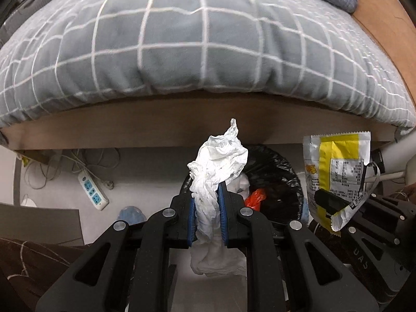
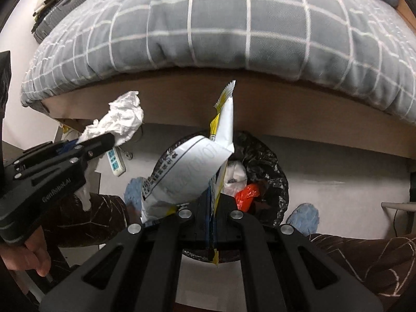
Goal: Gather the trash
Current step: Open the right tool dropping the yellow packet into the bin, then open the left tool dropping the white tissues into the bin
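Both pieces of trash are already in hand, so the coming move turns on how each one sits relative to the trash bin (image 2: 275,179), a round bin lined with a black bag that stands on the floor just in front of the bed frame (image 1: 182,127). The right gripper (image 2: 212,208) is closed flat on a white and yellow snack wrapper (image 2: 187,171); the wrapper's long axis runs forward and up from the jaws, with its crimped top end rising toward the bed and a looser flap folding out to the left. In the right wrist view the bin's mouth lies directly below and just beyond this gripper, so the right side looks nearer to a clean drop. The left gripper (image 1: 208,208) is closed on a crumpled white tissue (image 1: 218,161), which stands upright between the blue pads, with more of it hanging beneath the jaws. From the left wrist view the bin lies ahead and slightly right of the tissue, its near rim hidden behind the gripper, so this side probably needs a small shift rightward before letting go. The bin already holds some white paper and an orange scrap (image 1: 256,197). A white power strip (image 1: 93,193) lies on the floor to the left, well apart from the bin.
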The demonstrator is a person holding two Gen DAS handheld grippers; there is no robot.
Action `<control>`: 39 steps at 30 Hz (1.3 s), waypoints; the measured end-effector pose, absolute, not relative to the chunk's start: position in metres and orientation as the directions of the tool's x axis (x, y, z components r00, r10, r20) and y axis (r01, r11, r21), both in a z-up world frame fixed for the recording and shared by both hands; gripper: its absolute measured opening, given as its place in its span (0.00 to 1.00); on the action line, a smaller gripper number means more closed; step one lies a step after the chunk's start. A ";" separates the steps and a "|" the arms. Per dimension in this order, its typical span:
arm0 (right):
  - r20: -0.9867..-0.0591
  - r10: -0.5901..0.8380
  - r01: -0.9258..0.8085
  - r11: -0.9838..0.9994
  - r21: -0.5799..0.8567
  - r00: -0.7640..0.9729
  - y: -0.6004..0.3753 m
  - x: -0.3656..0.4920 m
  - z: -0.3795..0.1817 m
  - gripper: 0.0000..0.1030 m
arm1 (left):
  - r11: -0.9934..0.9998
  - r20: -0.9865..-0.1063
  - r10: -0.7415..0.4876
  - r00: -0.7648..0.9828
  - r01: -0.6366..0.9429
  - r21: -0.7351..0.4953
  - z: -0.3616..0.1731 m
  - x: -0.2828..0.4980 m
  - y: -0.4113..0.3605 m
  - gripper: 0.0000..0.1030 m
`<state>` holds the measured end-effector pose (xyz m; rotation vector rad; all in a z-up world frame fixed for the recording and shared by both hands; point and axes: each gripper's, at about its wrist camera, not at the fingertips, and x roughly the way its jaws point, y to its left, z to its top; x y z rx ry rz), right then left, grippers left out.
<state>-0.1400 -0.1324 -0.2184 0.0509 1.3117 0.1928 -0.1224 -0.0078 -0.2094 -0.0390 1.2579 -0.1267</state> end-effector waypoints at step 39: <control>-0.905 -0.032 0.118 0.993 0.020 0.424 -0.243 -0.148 -0.187 0.93 | 0.977 -0.951 -0.158 0.266 0.179 -0.113 -0.216 -0.113 -0.085 0.14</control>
